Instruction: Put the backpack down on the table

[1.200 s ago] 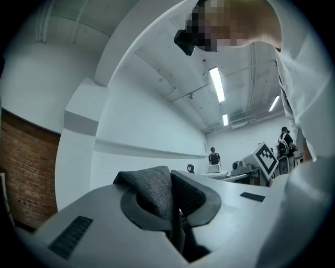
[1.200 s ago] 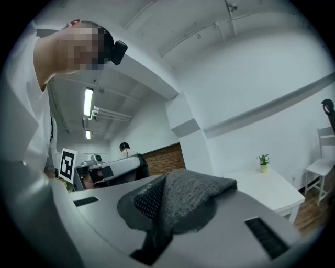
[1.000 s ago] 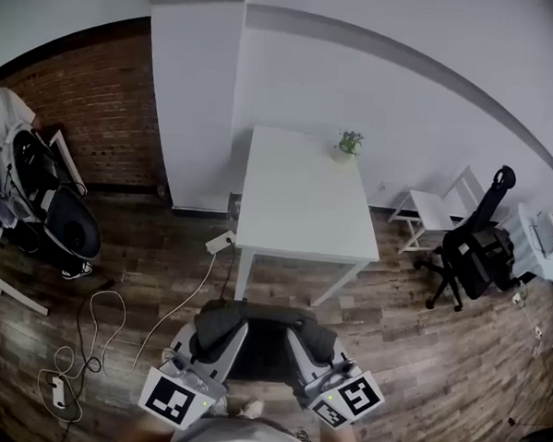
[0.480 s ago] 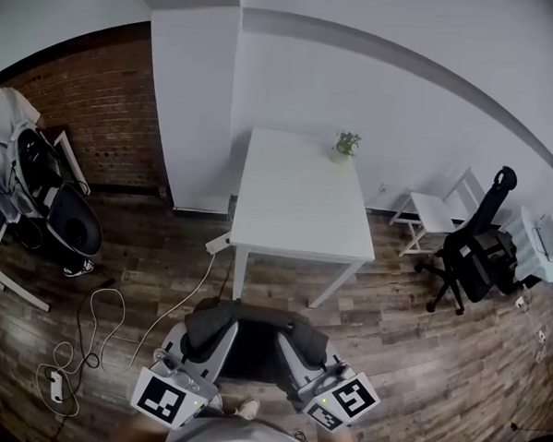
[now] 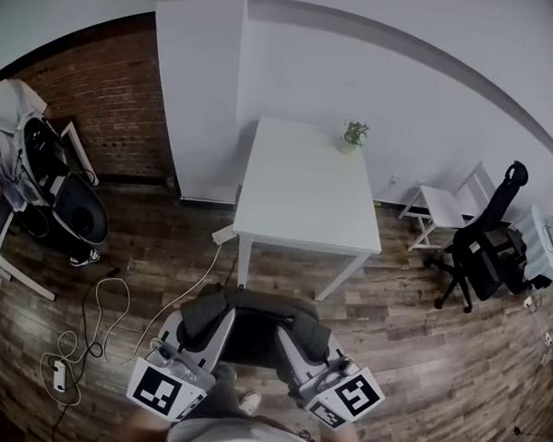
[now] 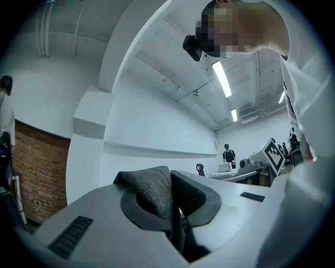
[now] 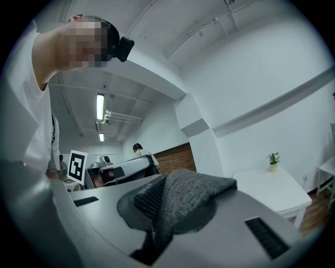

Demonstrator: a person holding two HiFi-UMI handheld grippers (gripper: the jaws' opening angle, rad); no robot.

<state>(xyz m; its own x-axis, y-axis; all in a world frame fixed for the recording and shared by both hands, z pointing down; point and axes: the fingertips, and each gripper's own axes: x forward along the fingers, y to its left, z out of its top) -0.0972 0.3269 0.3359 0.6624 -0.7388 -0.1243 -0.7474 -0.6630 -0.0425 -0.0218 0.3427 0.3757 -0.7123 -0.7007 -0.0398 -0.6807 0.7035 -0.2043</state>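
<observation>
A dark backpack [image 5: 252, 339] hangs in front of me, short of the white table [image 5: 306, 194], above the wooden floor. My left gripper [image 5: 202, 321] is shut on its grey left shoulder strap [image 6: 154, 191], which bunches up between the jaws of this gripper [image 6: 170, 209] in the left gripper view. On the other side my right gripper [image 5: 306, 333] is shut on the right shoulder strap [image 7: 183, 199], folded over the jaws of that gripper [image 7: 157, 220]. The table [image 7: 272, 191] lies ahead to the right in the right gripper view.
A small potted plant [image 5: 355, 136] stands at the table's far edge. A white pillar [image 5: 195, 91] rises left of the table. A black office chair [image 5: 483, 254] and a white chair [image 5: 439, 210] stand to the right. Cables [image 5: 95, 326] trail over the floor at left.
Both grippers and the backpack have drifted slightly toward the table. Both grips on the straps look the same.
</observation>
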